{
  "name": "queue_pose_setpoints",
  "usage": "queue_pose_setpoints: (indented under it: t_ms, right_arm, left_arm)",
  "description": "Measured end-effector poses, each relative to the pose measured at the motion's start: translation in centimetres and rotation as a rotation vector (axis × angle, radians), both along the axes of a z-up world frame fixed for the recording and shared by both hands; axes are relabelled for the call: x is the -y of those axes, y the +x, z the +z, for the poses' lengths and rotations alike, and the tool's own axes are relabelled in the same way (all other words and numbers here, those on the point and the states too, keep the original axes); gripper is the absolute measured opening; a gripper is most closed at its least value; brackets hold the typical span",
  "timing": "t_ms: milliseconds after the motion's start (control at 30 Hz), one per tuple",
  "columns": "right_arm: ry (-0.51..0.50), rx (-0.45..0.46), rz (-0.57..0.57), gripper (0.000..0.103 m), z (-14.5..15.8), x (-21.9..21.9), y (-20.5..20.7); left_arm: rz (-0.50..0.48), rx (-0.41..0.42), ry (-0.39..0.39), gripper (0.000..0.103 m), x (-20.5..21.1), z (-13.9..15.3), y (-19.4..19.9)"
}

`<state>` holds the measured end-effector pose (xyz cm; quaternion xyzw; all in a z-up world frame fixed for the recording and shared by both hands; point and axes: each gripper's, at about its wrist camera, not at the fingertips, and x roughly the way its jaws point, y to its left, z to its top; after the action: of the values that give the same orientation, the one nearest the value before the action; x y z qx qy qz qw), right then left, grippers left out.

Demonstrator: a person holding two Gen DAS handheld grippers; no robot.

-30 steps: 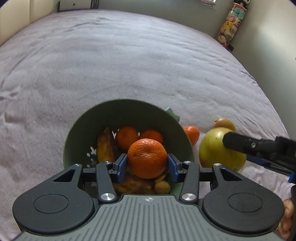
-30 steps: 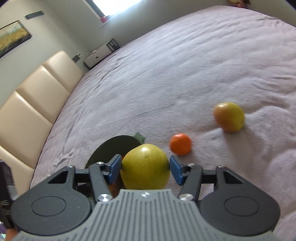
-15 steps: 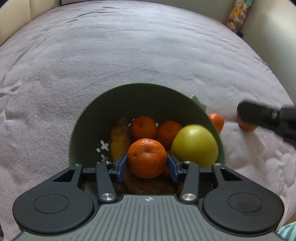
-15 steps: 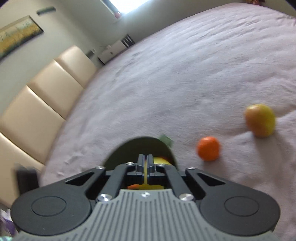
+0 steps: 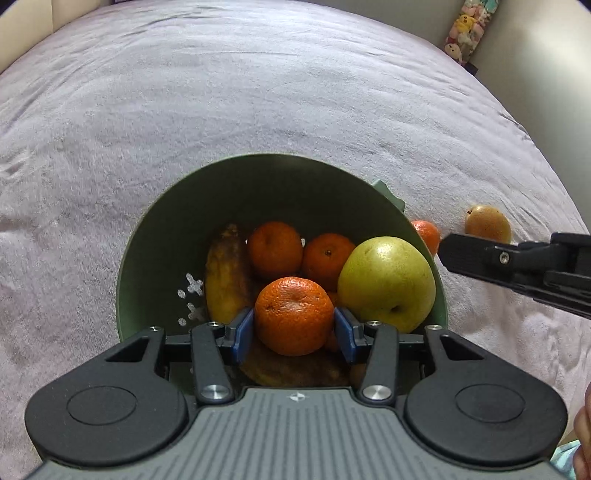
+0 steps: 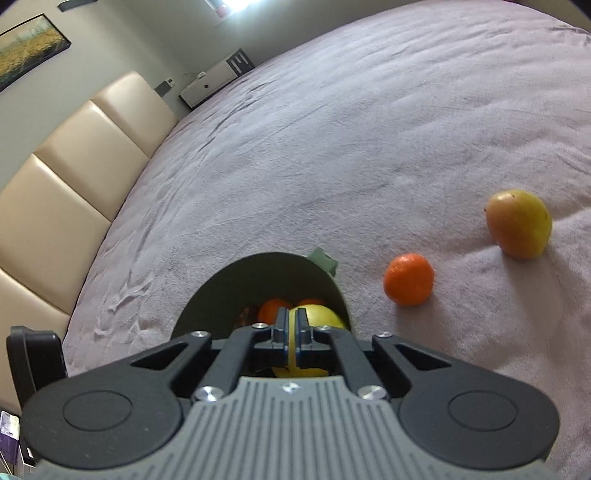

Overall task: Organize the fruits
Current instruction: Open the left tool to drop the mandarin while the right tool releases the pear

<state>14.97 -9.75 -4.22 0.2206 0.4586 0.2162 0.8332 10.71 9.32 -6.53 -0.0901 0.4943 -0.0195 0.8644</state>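
A green bowl (image 5: 155,236) on the bed holds two mandarins, a browned banana (image 5: 223,273) and a yellow-green pear (image 5: 386,282). My left gripper (image 5: 294,326) is shut on a mandarin (image 5: 293,310) and holds it just above the bowl's near side. My right gripper (image 6: 291,332) is shut and empty, right above the bowl (image 6: 229,284) with the pear (image 6: 317,314) below it; it also shows from the side in the left wrist view (image 5: 517,269). A loose mandarin (image 6: 408,278) and a mango (image 6: 519,223) lie on the bed right of the bowl.
The pale purple bedspread (image 5: 258,92) stretches all around the bowl. A beige padded headboard (image 6: 74,177) runs along the left in the right wrist view. Plush toys (image 5: 465,29) stand at the far corner.
The right gripper let the pear go into the bowl and closed empty. The left gripper moved over the bowl, still holding its mandarin.
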Motion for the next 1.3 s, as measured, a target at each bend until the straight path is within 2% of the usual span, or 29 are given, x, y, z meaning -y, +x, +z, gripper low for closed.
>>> queue_pose_setpoints:
  t_ms: [33,100,200,267,433,533,600,767,867,967,1067,1167,1300]
  right_arm:
    - [0.004,-0.005,-0.004,0.000,-0.1,0.1,0.0]
    - [0.005,-0.007,-0.006,0.000,-0.1,0.4,-0.1]
    - [0.002,-0.011,-0.008,0.001,0.0,0.5,-0.2]
    - [0.002,-0.016,-0.014,0.001,-0.1,0.6,-0.2]
    - [0.004,-0.031,-0.024,0.002,-0.5,1.0,-0.1]
    - [0.007,-0.037,-0.034,0.003,-0.6,1.1,-0.1]
    - [0.007,-0.039,-0.036,0.004,-0.7,1.1,-0.1]
    - [0.002,-0.045,-0.040,0.010,-0.8,1.4,-0.3]
    - [-0.002,-0.053,-0.047,0.013,-1.0,1.7,-0.4]
    - [-0.011,-0.055,-0.067,0.025,-1.3,2.1,-0.4]
    - [-0.009,-0.065,-0.078,0.029,-1.7,2.5,-0.3]
    - [-0.010,-0.067,-0.082,0.032,-1.9,2.7,-0.3]
    - [-0.016,-0.061,-0.087,0.036,-1.9,3.0,-0.4]
  left_arm:
    - [-0.007,0.019,0.022,0.053,0.2,0.2,-0.1]
    - [-0.021,0.033,0.056,0.053,0.6,0.3,0.1]
    - [-0.022,0.004,0.039,0.054,0.6,-0.2,0.2]
    - [-0.013,0.007,0.037,0.058,0.3,-0.3,0.3]
    - [0.021,0.007,-0.002,0.064,-0.5,0.3,0.3]
    - [0.041,0.018,-0.042,0.065,-1.1,0.7,0.1]
    - [0.052,0.033,-0.066,0.063,-1.3,0.9,-0.1]
    - [0.049,0.092,-0.052,0.045,-1.0,1.7,-0.2]
    - [0.049,0.074,-0.048,0.038,-0.7,1.2,0.1]
    - [0.066,0.033,-0.052,0.036,-0.9,0.2,0.4]
    - [0.084,0.030,-0.082,0.036,-1.3,0.0,0.4]
    - [0.090,0.032,-0.070,0.036,-1.2,0.4,0.3]
    - [0.080,0.082,-0.048,0.036,-0.7,1.9,-0.1]
